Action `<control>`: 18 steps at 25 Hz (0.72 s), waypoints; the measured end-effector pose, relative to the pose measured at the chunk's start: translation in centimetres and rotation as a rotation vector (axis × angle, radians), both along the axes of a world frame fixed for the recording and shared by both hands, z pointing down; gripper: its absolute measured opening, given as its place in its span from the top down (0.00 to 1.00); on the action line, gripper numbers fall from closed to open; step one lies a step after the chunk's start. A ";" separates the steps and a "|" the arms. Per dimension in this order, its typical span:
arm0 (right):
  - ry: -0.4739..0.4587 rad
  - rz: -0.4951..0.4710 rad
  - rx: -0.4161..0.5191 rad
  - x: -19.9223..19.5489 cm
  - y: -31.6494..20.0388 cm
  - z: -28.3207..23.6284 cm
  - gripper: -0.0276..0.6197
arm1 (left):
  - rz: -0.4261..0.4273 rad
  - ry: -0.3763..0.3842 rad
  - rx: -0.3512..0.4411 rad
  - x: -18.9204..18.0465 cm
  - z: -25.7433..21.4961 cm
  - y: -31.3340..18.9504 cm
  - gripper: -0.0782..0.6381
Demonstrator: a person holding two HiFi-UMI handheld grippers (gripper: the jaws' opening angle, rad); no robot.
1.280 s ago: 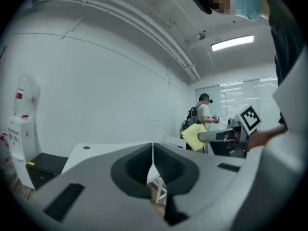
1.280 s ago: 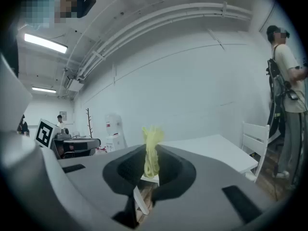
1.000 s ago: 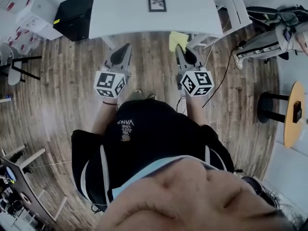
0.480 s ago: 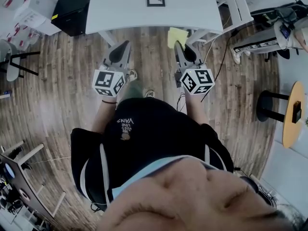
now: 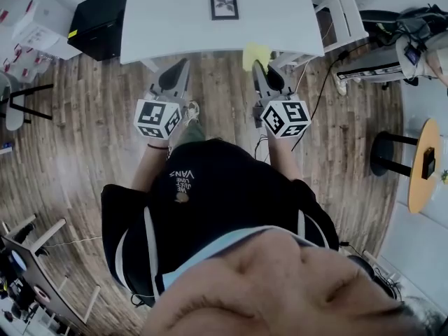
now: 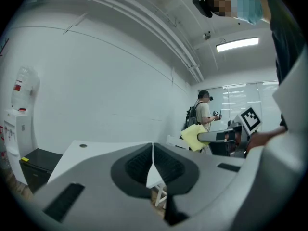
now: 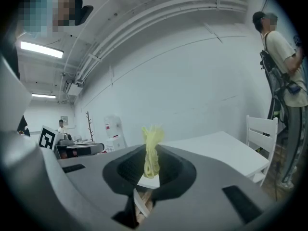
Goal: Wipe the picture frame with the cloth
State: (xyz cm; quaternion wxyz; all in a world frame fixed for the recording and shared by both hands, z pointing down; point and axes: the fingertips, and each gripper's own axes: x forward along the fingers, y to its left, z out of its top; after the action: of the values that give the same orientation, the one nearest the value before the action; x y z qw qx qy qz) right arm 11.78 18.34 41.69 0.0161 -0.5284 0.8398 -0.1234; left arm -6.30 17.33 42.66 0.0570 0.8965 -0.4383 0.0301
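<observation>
One black picture frame (image 5: 224,6), apparently flat on table (image 5: 168,19), bunched yellow cloth (image 7: 151,153)

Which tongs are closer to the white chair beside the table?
Right. The right tongs, shut on the cloth, are to the left of the chair in the head view; the left tongs are farther left.
</observation>
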 end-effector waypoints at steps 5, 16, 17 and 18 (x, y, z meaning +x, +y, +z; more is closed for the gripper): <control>0.005 0.008 -0.010 -0.1 -3.8 0.0 0.89 | 0.029 -0.002 -0.010 0.5 0.2 -4.3 0.87; 0.018 0.030 -0.007 -2.1 -11.4 -0.7 0.89 | 0.068 0.007 -0.011 -0.9 -0.4 -12.0 0.87; 0.018 0.034 -0.006 -2.3 -12.0 -0.8 0.89 | 0.073 0.007 -0.011 -1.1 -0.4 -12.7 0.87; 0.019 0.038 -0.004 -2.6 -12.6 -0.8 0.89 | 0.078 0.007 -0.011 -1.4 -0.3 -13.4 0.87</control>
State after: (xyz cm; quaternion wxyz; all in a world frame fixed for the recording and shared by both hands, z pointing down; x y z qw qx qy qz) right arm 9.19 5.75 40.87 0.0095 -0.5456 0.8294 -0.1198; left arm -7.66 3.91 42.33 0.0621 0.9127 -0.4027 0.0315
